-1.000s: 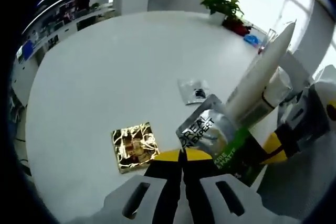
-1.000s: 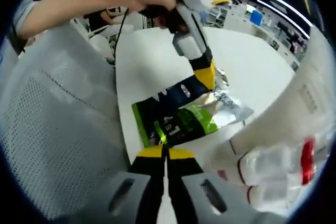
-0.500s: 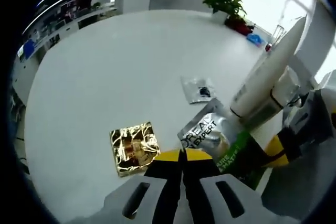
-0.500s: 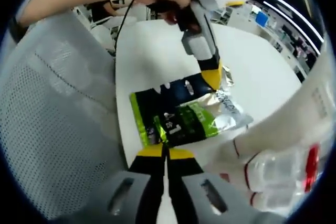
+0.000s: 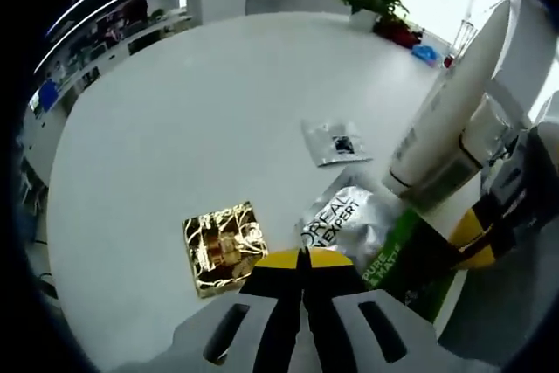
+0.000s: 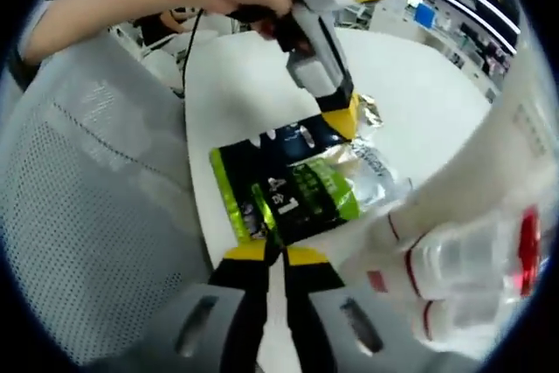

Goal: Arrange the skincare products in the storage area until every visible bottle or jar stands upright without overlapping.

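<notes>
Pinching the green-and-silver L'Oreal sachet (image 6: 293,203) at opposite edges on the white table (image 5: 175,111), left gripper (image 5: 301,259) and right gripper (image 6: 266,255) both clamped on it; thin, floppy, slick foil, best held by the sealed edge

Over the last second the green and silver sachet (image 6: 293,194) has been drawn a little toward the right gripper (image 6: 269,255), its green end now lying nearer the table (image 5: 175,111) edge. In the left gripper view the white tube (image 5: 450,111) leans less steeply, and the right gripper (image 5: 476,238) has pulled back from the sachet's silver end.
</notes>
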Demonstrator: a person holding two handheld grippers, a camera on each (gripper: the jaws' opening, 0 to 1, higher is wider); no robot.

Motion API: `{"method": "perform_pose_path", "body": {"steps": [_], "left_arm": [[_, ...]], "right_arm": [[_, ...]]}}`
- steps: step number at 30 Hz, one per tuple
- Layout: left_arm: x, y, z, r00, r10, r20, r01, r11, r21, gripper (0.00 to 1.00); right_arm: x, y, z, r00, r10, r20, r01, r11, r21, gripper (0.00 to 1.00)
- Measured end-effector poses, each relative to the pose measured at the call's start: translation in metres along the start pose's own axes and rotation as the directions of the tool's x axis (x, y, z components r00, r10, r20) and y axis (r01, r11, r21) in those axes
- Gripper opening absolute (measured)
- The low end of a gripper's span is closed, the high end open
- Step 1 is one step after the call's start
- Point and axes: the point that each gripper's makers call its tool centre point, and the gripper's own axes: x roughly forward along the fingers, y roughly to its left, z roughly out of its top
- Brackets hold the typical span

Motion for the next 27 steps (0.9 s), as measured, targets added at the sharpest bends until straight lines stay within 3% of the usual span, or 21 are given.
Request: {"method": "perform_pose_path", "body": {"steps": [7,13,17,27], "left_arm": [[0.0,0.001,0.0,1.0,0.008,0.0,-0.008,1.0,0.013,0.0],[0.001,0.002,0.001,1.0,0.007,0.004,-0.008,1.0,0.016,0.0],[0.001,0.002,0.002,1.0,0.01,0.008,-0.011,1.0,0.017,0.0],[0.002,0.005,0.004,1.0,0.02,0.019,-0.02,0.999,0.029,0.0]], "right_arm": [[-0.014,0.002,-0.007,1.0,-0.014,0.001,0.014,1.0,0.01,0.05],[-0.025,0.006,0.01,0.997,-0.038,0.062,0.038,0.999,-0.001,0.05],[-0.017,0.0,0.021,0.993,-0.078,0.088,0.082,0.996,-0.039,0.09],[0.009,0.001,0.019,0.996,-0.08,0.039,0.084,0.993,-0.085,0.13]]}}
